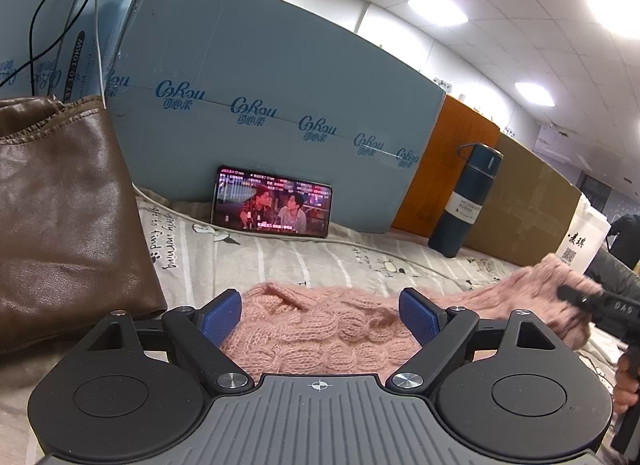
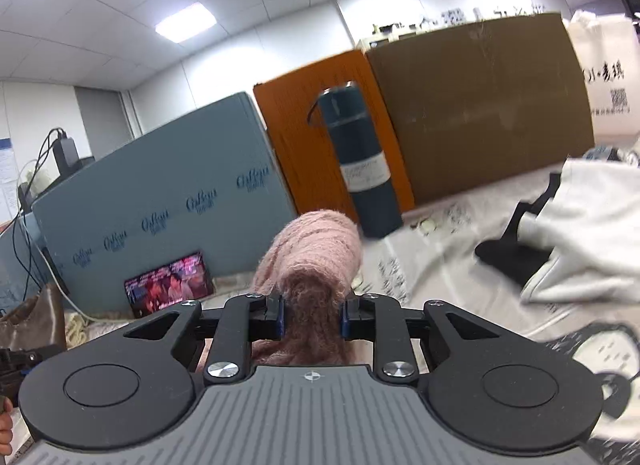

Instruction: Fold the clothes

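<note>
The left gripper (image 1: 320, 315) hovers low over the bed sheet (image 1: 280, 257), its 2 blue pads (image 1: 418, 315) spread wide and clamping nothing. Between and under them lies the pink sweater (image 1: 320, 329), a cable-knit heap resting on the sheet. Its long axis runs from the left gripper out toward the right, where the knit narrows into a sleeve-like end.

That end is lifted off the sheet in the right gripper (image 2: 312, 319), whose jaws are nearly closed, pinching a bunched wad of sweater (image 2: 316, 261) that stands up above the fingers. In the left wrist view the right gripper (image 1: 580, 299) comes in from the right edge, tilted, with part of a hand (image 1: 626, 379) below it.

A brown leather garment (image 1: 64, 217) lies just left of the left gripper. To the right of the right gripper a white garment (image 2: 592, 225) sits over something black (image 2: 508, 253).

Along the sheet's far edge a phone (image 1: 274, 203) leans, screen lit, against a blue box (image 1: 260, 105). Right of it a dark flask (image 1: 466, 201) stands upright before an orange box (image 1: 448, 161) and a brown box (image 2: 480, 105).
</note>
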The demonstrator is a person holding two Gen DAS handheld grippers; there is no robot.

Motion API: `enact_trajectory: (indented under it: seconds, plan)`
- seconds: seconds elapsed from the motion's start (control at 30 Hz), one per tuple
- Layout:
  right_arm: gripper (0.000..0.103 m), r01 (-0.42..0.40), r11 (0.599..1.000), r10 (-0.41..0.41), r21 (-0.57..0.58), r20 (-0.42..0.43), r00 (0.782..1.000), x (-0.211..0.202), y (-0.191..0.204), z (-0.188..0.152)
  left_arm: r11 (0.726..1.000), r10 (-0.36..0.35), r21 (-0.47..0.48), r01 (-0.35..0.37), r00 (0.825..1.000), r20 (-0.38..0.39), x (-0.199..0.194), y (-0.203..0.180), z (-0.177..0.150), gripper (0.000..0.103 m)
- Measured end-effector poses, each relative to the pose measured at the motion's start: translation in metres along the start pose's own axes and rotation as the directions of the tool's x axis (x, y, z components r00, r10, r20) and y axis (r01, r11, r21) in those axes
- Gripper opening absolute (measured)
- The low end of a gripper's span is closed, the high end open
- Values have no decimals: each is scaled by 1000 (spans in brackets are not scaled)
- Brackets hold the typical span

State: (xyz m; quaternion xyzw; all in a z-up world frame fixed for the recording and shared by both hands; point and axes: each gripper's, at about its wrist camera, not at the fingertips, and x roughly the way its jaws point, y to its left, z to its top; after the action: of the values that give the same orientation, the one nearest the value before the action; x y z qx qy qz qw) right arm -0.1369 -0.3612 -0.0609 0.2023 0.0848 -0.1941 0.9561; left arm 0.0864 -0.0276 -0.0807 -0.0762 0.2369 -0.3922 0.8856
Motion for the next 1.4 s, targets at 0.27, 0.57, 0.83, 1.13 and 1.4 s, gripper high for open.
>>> enact_trajectory:
  seconds: [0.27, 0.57, 0.83, 1.13, 1.4]
  plan:
    - [21, 249, 967, -248, -54, 28, 968, 0, -22, 15, 995, 32, 96, -27, 998, -51, 4, -13, -4, 94]
    - [22, 116, 953, -89, -278, 108, 990, -2, 53, 8, 971, 157, 197, -138, 984, -84, 13, -21, -13, 94]
    - [22, 8, 799, 73, -602, 110, 991, 6, 150, -34, 994, 105, -25, -105, 994, 25, -10, 5, 0, 94]
    - [22, -332, 793, 294, -512, -156, 943, 21, 193, -58, 990, 63, -132, -50, 994, 94, -19, 17, 7, 95]
    - [43, -546, 778, 451, -312, -328, 830, 51, 196, -80, 988, 47, -150, -33, 994, 94, -22, 21, 9, 95]
